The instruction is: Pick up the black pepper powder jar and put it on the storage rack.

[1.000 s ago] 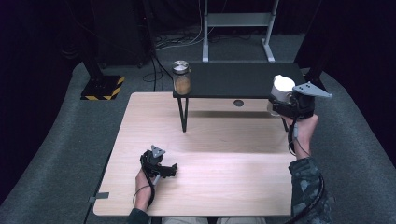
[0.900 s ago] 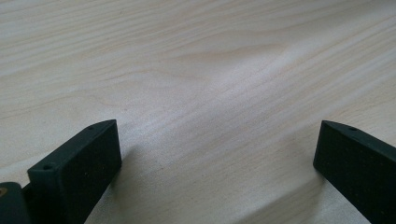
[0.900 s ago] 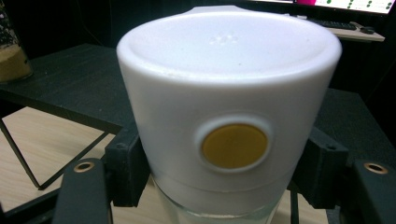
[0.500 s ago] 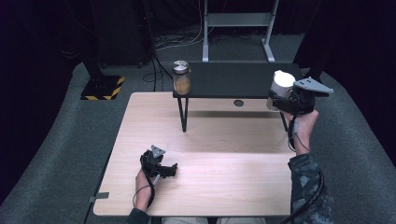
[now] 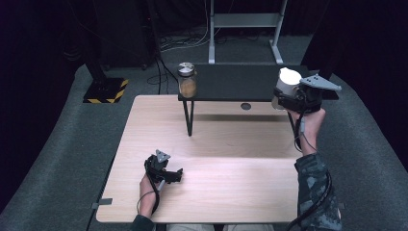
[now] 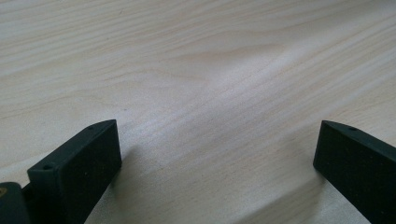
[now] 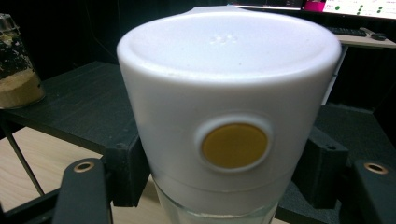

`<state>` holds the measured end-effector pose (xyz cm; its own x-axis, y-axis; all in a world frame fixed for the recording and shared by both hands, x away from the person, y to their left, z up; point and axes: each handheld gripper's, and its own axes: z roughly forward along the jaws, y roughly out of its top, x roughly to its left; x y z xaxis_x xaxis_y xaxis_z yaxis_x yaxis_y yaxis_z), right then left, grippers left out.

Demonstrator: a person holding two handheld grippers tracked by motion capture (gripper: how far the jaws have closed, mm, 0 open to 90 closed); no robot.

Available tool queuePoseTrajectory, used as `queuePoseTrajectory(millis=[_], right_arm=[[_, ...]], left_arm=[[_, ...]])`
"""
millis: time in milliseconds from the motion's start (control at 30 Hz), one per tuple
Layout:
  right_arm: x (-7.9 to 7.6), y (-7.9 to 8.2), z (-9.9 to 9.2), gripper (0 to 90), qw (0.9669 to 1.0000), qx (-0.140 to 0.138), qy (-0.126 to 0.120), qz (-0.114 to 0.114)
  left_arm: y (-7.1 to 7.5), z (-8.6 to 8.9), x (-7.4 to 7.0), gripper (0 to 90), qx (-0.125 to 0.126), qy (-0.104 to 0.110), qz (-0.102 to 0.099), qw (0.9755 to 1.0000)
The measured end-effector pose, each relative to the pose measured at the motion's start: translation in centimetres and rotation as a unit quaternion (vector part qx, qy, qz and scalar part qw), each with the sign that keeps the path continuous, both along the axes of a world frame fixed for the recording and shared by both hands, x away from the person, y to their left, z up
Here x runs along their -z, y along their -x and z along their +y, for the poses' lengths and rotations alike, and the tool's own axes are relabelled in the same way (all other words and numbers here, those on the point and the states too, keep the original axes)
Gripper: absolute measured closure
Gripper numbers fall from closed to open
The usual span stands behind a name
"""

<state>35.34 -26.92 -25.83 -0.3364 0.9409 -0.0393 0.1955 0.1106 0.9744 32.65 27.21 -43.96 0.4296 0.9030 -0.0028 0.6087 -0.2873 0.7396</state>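
Right tool (image 5: 285, 94) is clamped on a white-capped glass jar (image 5: 287, 81), jaws pressing its sides just under the cap. The jar is upright, held off the surface at the right end of the black shelf (image 5: 240, 82), far right of the wooden worktop (image 5: 216, 144). In the right gripper view the cap (image 7: 229, 93) has a round yellow button (image 7: 234, 145) facing the camera. Left tool (image 5: 166, 173) sits low over the near-left of the worktop, jaws spread wide, only bare wood between them. A second jar (image 5: 186, 79) with tan powder and a metal lid stands at the shelf's left end, well apart from the held one.
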Motion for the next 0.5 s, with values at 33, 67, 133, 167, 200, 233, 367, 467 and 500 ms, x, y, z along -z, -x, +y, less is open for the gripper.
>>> queuePoseTrajectory(millis=[33, 67, 133, 167, 200, 233, 367, 467, 500], right_arm=[[-0.04, -0.06, 0.06, 29.7, 1.0000, 0.000, 0.001, 0.000], [-0.09, -0.20, 0.13, 29.8, 1.0000, -0.001, 0.002, 0.000], [-0.13, -0.32, 0.21, 29.7, 1.0000, -0.002, 0.000, 0.001], [-0.15, -0.37, 0.22, 29.8, 1.0000, -0.002, -0.001, 0.001], [-0.15, -0.37, 0.22, 29.8, 1.0000, -0.002, -0.001, 0.001], [-0.17, -0.48, 0.23, 29.7, 1.0000, -0.004, -0.003, 0.000], [-0.35, -0.71, 0.36, 29.7, 1.0000, -0.006, -0.004, 0.002], [-0.46, -0.82, 0.41, 29.7, 1.0000, -0.006, -0.005, 0.002], [-0.57, -0.93, 0.42, 29.7, 1.0000, -0.007, -0.006, 0.001]], left_arm=[[0.00, 0.00, 0.00, 0.2, 0.000, 0.000, 0.000, 1.0000], [0.00, 0.00, 0.00, 0.2, 0.000, 0.000, 0.000, 1.0000], [0.00, 0.00, 0.00, 0.2, 0.000, 0.000, 0.000, 1.0000], [0.00, 0.00, 0.00, 0.2, 0.000, 0.000, 0.000, 1.0000], [0.00, 0.00, 0.00, 0.2, 0.000, 0.000, 0.000, 1.0000], [0.00, 0.00, 0.01, 0.2, 0.000, 0.000, 0.000, 1.0000], [0.00, 0.00, 0.01, 0.1, 0.000, 0.000, 0.000, 1.0000], [0.00, 0.00, 0.00, 0.2, 0.000, 0.000, 0.000, 1.0000], [0.00, 0.00, 0.00, 0.1, 0.000, 0.000, 0.000, 1.0000]])
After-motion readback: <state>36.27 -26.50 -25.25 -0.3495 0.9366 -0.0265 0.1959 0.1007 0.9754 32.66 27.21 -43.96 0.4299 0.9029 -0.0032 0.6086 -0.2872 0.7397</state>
